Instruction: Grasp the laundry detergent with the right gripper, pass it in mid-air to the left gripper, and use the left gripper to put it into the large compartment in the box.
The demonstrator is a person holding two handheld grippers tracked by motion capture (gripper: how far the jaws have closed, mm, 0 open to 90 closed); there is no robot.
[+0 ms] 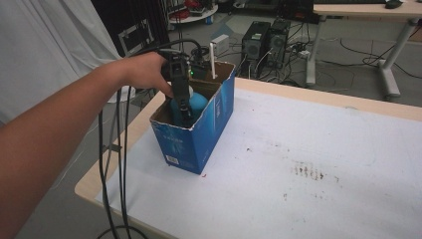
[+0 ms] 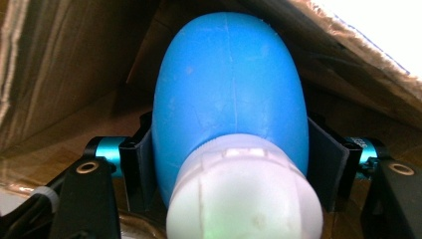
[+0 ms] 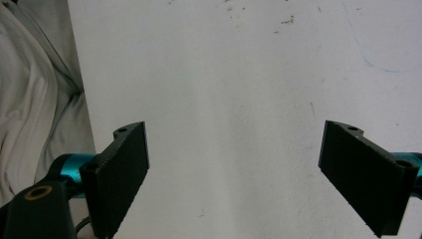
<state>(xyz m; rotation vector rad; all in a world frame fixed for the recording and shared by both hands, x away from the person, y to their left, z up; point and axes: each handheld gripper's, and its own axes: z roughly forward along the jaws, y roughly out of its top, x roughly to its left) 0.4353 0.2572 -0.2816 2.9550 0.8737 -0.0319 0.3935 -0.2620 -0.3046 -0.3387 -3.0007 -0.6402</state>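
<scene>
On the table's [image 1: 348, 164] left end stands a blue cardboard box [image 1: 199, 142], open at the top, with its brown inner walls showing. Inside it sits a blue bottle [image 1: 196, 103] with a white cap [image 2: 244, 199]; a thin white stick [image 1: 213, 60] rises near the box's far wall. The left hand [image 1: 144, 72] reaches over the box rim and lowers the left gripper [image 1: 182, 107] into the box beside the bottle.

From the left gripper view, the two black jaws press against the bottle's [image 2: 229, 84] two sides just above the cap, so the left gripper [image 2: 229, 169] is clamped on the bottle. The cap faces the camera and the rounded blue base points away, toward the brown cardboard [image 2: 59, 74] of the box interior; the bottle's long axis runs along the gripper's own line. Whether the bottle rests on the box floor or is lifted off it cannot be told.

From the right gripper view, the right gripper [image 3: 249, 179] hangs over the bare white tabletop [image 3: 224, 74], jaws spread wide with nothing between them. White cloth [image 3: 35, 99] lies past the table edge at that view's left. Faint brown stains [image 1: 308, 172] mark the tabletop well to the right of the box.
</scene>
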